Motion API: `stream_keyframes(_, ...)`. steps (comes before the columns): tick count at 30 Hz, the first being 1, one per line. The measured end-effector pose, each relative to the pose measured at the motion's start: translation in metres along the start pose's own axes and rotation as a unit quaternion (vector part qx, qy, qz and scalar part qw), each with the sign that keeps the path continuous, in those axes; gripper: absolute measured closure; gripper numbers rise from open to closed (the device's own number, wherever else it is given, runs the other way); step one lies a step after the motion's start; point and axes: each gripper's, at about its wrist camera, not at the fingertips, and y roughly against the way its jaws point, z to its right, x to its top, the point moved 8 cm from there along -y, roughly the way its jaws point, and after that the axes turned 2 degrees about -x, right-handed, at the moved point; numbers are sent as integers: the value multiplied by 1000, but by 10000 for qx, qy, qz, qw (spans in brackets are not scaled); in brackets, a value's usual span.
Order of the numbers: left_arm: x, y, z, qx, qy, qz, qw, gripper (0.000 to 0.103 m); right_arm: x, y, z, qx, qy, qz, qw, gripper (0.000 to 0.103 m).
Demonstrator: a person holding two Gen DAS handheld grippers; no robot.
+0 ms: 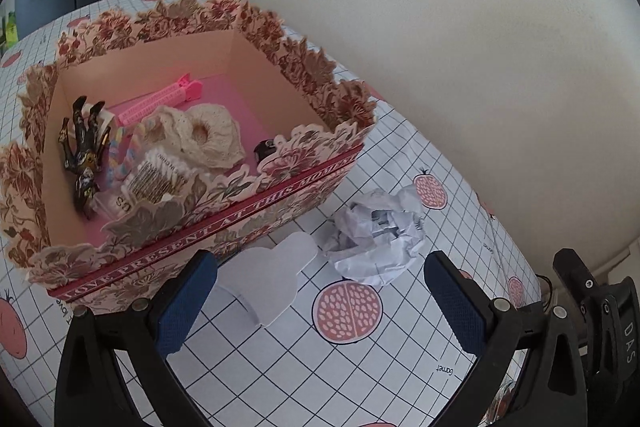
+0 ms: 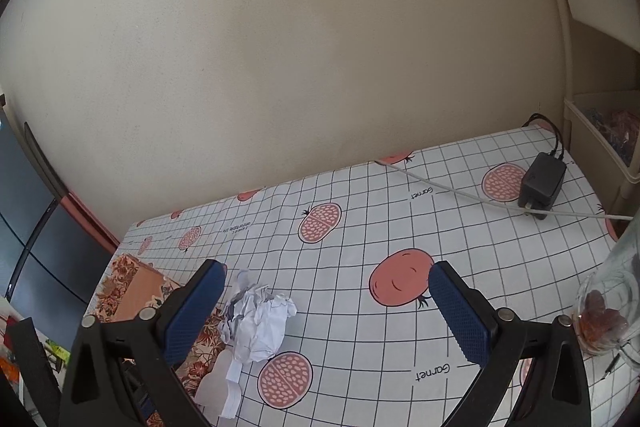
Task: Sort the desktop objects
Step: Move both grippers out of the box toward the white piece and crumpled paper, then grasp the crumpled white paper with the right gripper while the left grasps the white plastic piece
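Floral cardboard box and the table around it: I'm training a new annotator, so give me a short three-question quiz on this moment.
1. True or false: the crumpled white paper ball lies inside the floral cardboard box.
2. Which of these is in the box? A) black power adapter B) pink plastic clip C) glass jar
3. Fill in: both the left gripper and the right gripper have their jaws ____.

Key: 1 false, it lies on the grid-patterned tablecloth beside the box; 2 B, the pink plastic clip; 3 open.
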Motion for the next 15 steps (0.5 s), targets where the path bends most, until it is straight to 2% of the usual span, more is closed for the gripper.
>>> stream_keyframes(7, -8, -12, -24, 361, 405, 29, 9985, 0, -16, -21, -13, 401, 48, -368, 9985, 0)
stream_keyframes(15, -16, -25, -41, 442, 649, -20, 9969, 0, -44, -50, -26, 773, 242, -887, 9928, 0)
